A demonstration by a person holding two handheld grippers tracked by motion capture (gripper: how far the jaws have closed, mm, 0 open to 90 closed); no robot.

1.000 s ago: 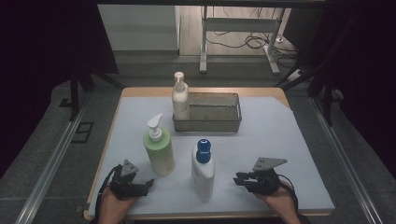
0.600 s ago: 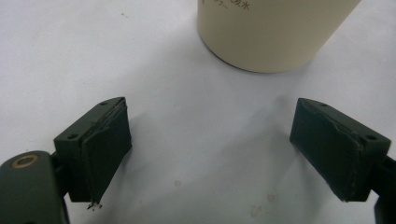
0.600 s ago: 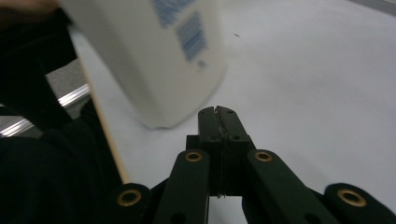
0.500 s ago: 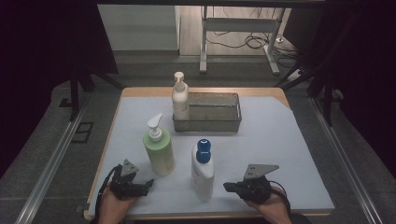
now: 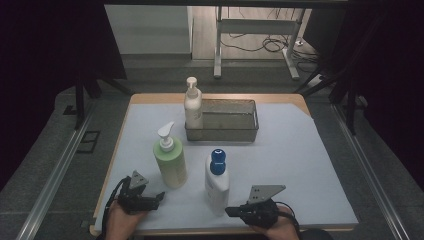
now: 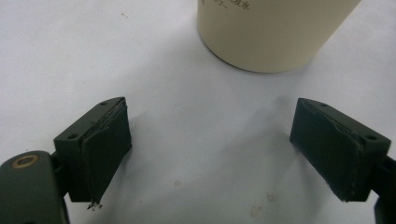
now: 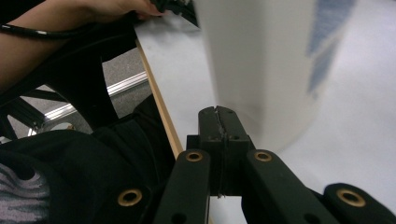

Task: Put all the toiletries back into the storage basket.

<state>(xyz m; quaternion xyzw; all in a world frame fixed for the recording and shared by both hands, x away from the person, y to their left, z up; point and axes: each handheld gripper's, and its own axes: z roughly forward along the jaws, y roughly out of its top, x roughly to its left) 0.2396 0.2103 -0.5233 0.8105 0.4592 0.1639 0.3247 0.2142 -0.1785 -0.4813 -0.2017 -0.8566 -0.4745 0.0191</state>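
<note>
Hugging table edge (image 5: pixel 210 231): right claw (image 5: pixel 229 212) (closed), white bottle (image 5: pixel 217 182) adjacent.

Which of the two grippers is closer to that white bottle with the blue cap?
The right. The right gripper, jaws shut, sits just beside the base of the white bottle with the blue cap. The left gripper lies farther off, nearer the green pump bottle.

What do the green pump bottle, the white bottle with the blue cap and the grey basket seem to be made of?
Green pump bottle: probably plastic, smooth and slightly glossy, with a white pump head.
White bottle with the blue cap: likely opaque plastic, with an even, soft sheen.
Grey basket: perhaps metal mesh or perforated plastic; its walls look see-through and finely textured, but the picture is too coarse to decide.
</note>
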